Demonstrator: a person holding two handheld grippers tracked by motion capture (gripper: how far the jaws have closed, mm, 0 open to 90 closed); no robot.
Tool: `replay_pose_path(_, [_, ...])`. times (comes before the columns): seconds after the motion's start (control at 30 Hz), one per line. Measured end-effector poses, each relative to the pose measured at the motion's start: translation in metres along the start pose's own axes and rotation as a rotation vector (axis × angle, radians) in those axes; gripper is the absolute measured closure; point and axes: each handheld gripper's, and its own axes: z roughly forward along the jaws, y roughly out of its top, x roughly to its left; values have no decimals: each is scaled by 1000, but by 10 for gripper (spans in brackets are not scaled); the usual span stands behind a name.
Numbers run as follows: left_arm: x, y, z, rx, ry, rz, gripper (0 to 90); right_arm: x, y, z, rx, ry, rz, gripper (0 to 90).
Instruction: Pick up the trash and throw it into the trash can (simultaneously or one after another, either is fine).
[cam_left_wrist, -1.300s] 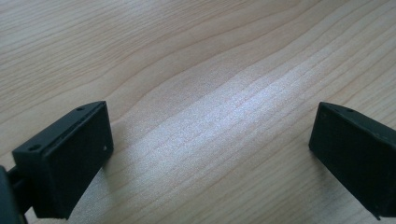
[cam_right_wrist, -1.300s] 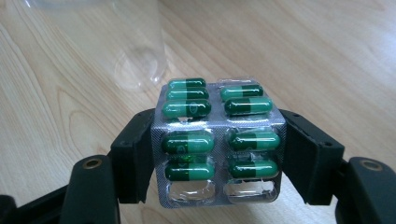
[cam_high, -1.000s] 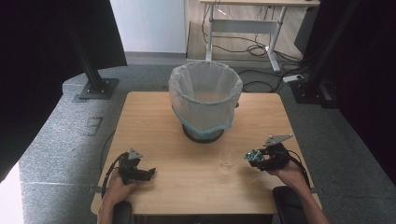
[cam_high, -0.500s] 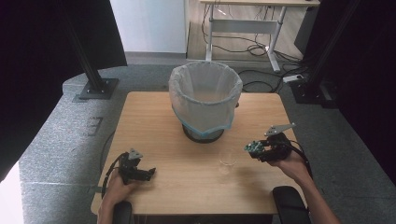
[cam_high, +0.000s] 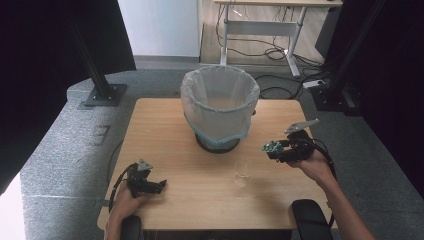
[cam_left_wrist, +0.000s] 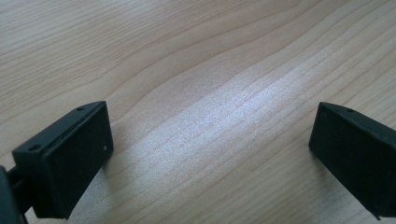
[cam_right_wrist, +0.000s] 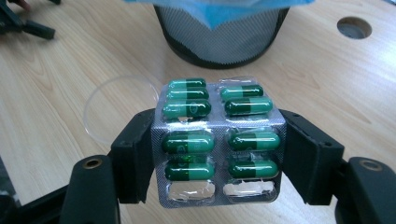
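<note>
My right gripper (cam_high: 272, 148) is shut on a silver blister pack of green capsules (cam_right_wrist: 217, 142), clamped by its two side edges. The pack's (cam_high: 271, 146) two nearest pockets are empty. It hangs above the right part of the wooden table (cam_high: 165, 130), to the right of a clear glass (cam_high: 243, 175) that stands on the wood; the glass rim (cam_right_wrist: 119, 109) lies just behind the pack. My left gripper (cam_high: 159, 186) rests at the table's front left, and its jaws stand wide apart over bare wood (cam_left_wrist: 210, 116) with nothing between them.
A black mesh bin lined with a pale bag (cam_high: 220, 107) stands at the table's far middle, its base (cam_right_wrist: 219, 39) just beyond the glass. A round cable hole (cam_right_wrist: 354, 27) sits in the tabletop. A black post base (cam_high: 102, 94) and a desk frame (cam_high: 260, 30) stand on the floor behind.
My right hand has risen and drifted a little farther from the glass, carrying the blister pack with it. The left gripper has stayed where it was.
</note>
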Motion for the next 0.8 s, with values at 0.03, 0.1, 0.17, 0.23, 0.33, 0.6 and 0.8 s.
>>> replay_pose_path(0.03, [0, 0, 0, 0, 0, 0, 0, 0, 3, -1, 1, -4, 0, 330])
replay_pose_path(0.1, [0, 0, 0, 1, 0, 0, 0, 1, 10, -4, 0, -6, -1, 329])
replay_pose_path(0.17, [0, 0, 0, 1, 0, 0, 0, 1, 15, -5, -1, -10, -5, 330])
replay_pose_path(0.23, [0, 0, 0, 1, -1, 0, 0, 1, 17, -6, -3, -10, -4, 329])
replay_pose_path(0.33, [0, 0, 0, 1, -1, 0, 0, 1, 23, -8, -7, -5, 3, 330])
replay_pose_path(0.6, [0, 0, 0, 1, 0, 1, 0, -2, 45, -19, -25, -6, 11, 330])
replay_pose_path(0.8, [0, 0, 0, 1, -1, 1, 0, -3, 57, -24, -27, -9, 16, 330])
